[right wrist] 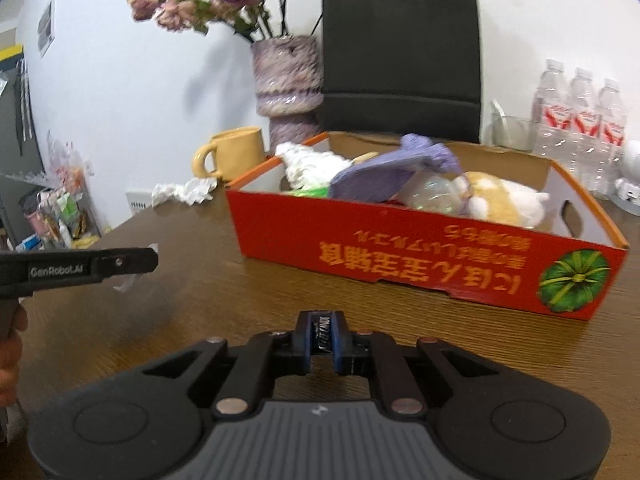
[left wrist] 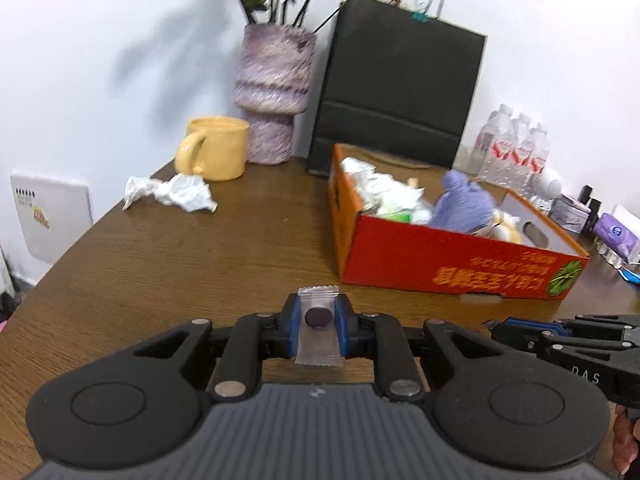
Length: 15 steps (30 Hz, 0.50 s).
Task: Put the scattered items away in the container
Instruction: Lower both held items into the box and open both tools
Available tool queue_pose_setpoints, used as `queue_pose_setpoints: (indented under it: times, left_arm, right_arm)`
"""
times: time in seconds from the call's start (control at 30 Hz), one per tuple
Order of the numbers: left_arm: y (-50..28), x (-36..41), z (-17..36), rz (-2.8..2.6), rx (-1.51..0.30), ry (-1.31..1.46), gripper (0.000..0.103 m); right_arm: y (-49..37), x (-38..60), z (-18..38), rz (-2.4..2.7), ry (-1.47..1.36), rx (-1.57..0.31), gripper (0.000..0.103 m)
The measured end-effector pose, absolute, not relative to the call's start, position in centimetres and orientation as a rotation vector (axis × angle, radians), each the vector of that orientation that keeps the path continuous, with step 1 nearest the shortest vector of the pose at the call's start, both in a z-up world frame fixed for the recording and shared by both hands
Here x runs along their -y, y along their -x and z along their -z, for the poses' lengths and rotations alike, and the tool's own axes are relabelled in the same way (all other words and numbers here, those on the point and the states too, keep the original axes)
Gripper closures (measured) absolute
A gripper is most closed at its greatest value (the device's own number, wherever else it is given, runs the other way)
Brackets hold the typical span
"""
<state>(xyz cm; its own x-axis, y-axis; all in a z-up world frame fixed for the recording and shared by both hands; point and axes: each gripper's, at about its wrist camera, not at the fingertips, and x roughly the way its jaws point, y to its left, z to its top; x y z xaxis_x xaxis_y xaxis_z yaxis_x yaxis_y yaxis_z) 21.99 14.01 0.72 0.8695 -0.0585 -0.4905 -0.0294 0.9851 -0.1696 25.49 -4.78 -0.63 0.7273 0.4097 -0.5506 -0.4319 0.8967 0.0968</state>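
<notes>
My left gripper (left wrist: pixel 319 318) is shut on a small clear packet (left wrist: pixel 319 348) with a dark round piece inside, held above the brown table in front of the red cardboard box (left wrist: pixel 452 268). My right gripper (right wrist: pixel 321 338) is shut on a small dark object with white lettering (right wrist: pixel 321 336), near the box's front wall (right wrist: pixel 400 264). The box holds crumpled white paper (right wrist: pixel 312 166), a purple cloth (right wrist: pixel 384 172), a plush toy (right wrist: pixel 500 198) and a clear bottle. Crumpled tissue (left wrist: pixel 172 192) lies on the table beside the yellow mug (left wrist: pixel 216 148).
A purple vase with dried flowers (left wrist: pixel 274 96) and a black paper bag (left wrist: pixel 400 92) stand against the wall behind the box. Water bottles (right wrist: pixel 576 128) and small items (left wrist: pixel 612 232) sit at the right. The table's left edge (left wrist: pixel 72 248) drops off.
</notes>
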Motion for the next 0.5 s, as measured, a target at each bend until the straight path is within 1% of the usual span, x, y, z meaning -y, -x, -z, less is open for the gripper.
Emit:
queue_pose_setpoints:
  times: [0.23, 0.5]
  left_arm:
    - [-22.0, -10.9, -2.9, 0.069, -0.476, 0.186, 0.084]
    - [-23.6, -8.1, -5.7, 0.109, -0.443, 0.172, 0.084]
  right_arm:
    - [-24.3, 8.7, -2.3, -0.408, 0.037, -0.538, 0.094]
    - [-25.3, 12.2, -5.4, -0.365, 0.008, -0.482, 0.094]
